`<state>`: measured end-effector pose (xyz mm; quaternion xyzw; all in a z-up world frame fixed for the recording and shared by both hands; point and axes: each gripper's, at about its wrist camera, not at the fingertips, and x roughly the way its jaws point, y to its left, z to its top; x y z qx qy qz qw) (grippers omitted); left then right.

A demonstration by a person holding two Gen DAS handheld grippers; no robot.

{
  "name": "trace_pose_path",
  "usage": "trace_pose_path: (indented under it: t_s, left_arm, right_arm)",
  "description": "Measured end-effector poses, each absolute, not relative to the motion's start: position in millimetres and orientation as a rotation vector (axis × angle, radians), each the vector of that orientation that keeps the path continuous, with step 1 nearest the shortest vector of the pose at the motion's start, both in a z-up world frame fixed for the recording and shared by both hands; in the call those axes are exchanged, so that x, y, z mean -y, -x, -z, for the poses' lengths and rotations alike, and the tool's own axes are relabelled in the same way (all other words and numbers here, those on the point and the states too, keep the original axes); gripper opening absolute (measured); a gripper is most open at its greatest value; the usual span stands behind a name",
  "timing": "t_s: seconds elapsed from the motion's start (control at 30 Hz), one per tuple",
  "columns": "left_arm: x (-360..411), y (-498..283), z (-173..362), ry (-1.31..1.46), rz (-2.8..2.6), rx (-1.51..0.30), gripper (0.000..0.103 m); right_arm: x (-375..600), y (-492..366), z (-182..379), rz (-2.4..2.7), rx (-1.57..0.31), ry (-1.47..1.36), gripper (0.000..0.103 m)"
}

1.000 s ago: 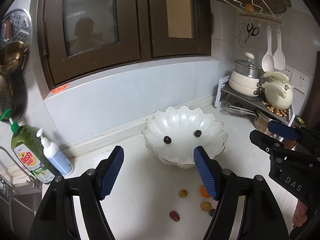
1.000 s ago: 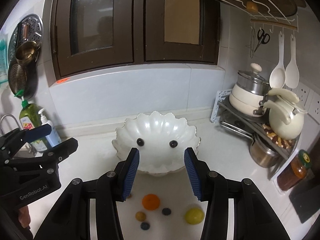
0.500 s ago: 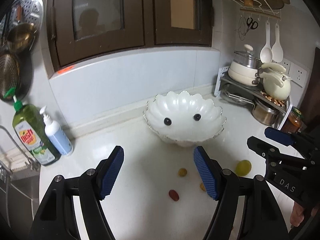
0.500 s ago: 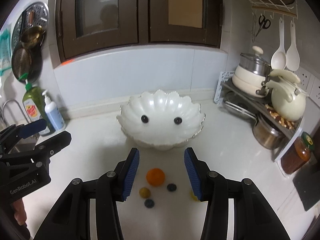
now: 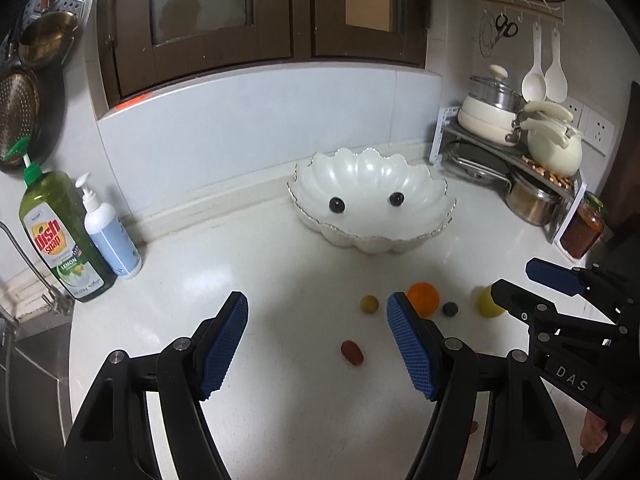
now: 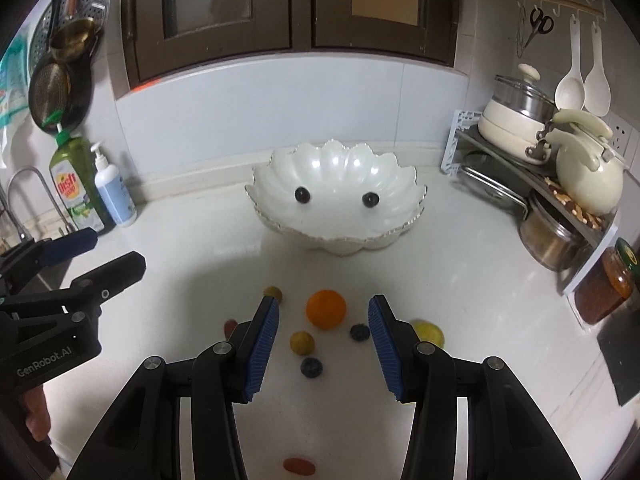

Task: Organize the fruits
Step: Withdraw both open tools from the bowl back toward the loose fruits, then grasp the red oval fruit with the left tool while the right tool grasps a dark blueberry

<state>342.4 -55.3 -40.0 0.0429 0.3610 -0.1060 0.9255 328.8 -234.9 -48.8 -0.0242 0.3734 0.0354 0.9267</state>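
A white shell-shaped bowl stands at the back of the counter with two dark berries inside. In front of it lie an orange, a lemon, blueberries, small yellow fruits and a red tomato. My left gripper hangs open above the counter, left of the fruit. My right gripper is open over the orange, holding nothing.
A green dish soap bottle and a white pump bottle stand at the left by the sink. A rack with pots and a kettle fills the right corner, with a jar beside it.
Both grippers have sunk toward the counter and tipped down. The bowl sits higher in both views and more of the loose fruit shows. The jaws have kept their width.
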Motion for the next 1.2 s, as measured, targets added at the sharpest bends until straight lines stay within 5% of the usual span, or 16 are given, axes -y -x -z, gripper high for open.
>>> trace_pose_path:
  t_s: [0.53,1.2]
  left_arm:
    - [59.6,-338.1,82.4,-0.103,0.252,-0.817,0.071]
    - [77.2,-360.8,132.5,-0.148,0.325,-0.897,0.053]
  right_arm:
    - [234.7,-330.5,96.7,-0.121,-0.889,0.02,0.048]
    - [236.8,-351.5,151.1,-0.176,-0.99,0.002,0.047]
